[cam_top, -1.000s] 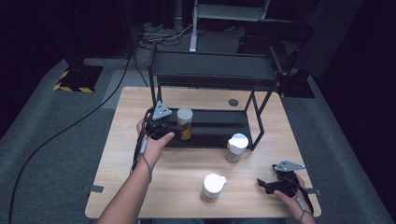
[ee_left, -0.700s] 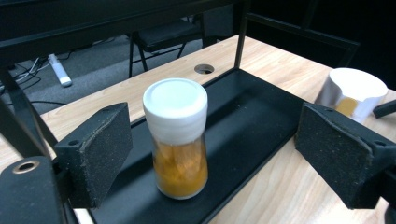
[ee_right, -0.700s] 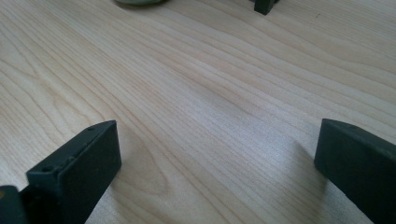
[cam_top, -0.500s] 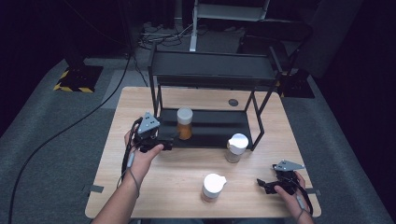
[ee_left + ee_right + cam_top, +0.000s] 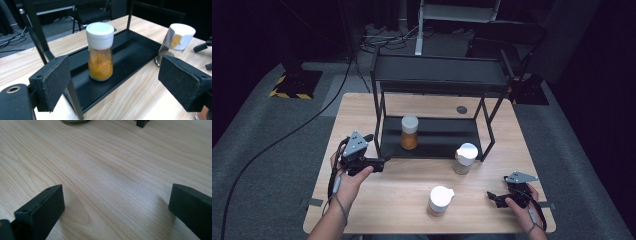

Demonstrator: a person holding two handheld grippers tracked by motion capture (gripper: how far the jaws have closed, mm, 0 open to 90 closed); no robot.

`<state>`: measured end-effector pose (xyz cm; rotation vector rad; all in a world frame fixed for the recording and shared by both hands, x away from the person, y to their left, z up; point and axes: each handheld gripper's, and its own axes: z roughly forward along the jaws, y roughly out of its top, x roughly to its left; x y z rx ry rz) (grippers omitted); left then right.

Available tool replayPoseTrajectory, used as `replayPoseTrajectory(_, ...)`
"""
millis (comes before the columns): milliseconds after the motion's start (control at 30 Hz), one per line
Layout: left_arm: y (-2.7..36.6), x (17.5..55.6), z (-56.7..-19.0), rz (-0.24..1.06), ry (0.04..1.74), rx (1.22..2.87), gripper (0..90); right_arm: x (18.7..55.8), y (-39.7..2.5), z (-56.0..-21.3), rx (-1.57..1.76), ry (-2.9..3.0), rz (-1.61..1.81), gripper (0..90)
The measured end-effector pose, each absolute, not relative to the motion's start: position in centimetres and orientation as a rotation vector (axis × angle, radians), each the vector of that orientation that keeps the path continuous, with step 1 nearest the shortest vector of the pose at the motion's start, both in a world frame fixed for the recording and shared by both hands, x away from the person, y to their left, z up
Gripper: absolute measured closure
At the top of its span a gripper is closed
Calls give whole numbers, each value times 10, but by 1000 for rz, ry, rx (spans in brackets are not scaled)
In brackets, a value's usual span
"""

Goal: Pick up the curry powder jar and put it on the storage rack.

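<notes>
While your left claw [image 5: 379,162] hovers near the left edge of the tabletop [image 5: 412,200], its jaws are spread wide and pinch nothing. It points at the spice jar [image 5: 409,132], the one with orange powder and a white cap, which stands upright on the black bottom tray [image 5: 439,142] of the black wire rack [image 5: 437,75], toward the tray's left end. In the left gripper view that spice jar [image 5: 100,51] sits between your two pads but well beyond them, apart from both, and the rack's front left leg [image 5: 72,100] rises just beside the left pad.

Your right claw [image 5: 493,196] lies low near the front right corner of the tabletop, its jaws spread as well, with bare wood [image 5: 112,177] between them.

Two more white-capped jars stand on the tabletop. One [image 5: 465,158] is just in front of the tray's right end, close to the rack's front right leg; in the left gripper view its cap [image 5: 180,36] looks tilted and carries a small tan tab. The other [image 5: 439,200] stands near the front edge, between your two hands.
</notes>
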<state>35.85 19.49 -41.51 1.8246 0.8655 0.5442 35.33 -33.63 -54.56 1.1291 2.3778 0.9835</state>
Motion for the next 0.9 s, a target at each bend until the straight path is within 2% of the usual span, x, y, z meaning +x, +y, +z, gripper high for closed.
replayPoseTrajectory(900,237,319,-464,563,954,1850,86,353,-336,-546,1129,2378,983,0)
